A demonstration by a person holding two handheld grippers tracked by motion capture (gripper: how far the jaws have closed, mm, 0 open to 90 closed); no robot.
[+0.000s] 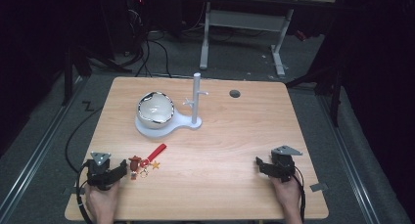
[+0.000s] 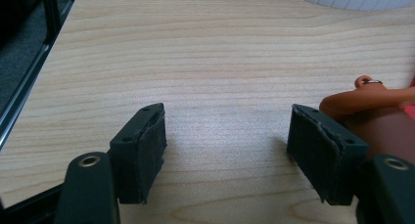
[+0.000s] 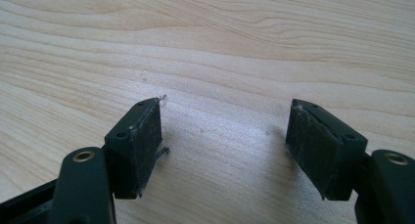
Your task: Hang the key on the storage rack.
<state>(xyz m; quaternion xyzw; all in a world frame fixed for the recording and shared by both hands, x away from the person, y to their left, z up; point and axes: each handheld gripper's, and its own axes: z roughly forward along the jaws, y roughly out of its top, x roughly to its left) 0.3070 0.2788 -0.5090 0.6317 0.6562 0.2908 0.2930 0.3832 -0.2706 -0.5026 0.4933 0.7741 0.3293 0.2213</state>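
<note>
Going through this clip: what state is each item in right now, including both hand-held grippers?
Left hand-held gripper: open, nothing between its jaws, beside the keychain.
Right hand-held gripper: open, empty, low over bare table.
Keychain: lying flat on the table, red strap stretched out, not gripped.
Bowl: upright on the white stand's base.
White stand: upright, its pegs bare.

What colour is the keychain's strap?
Red; the strap shows best in the high view, beside the left gripper.
</note>
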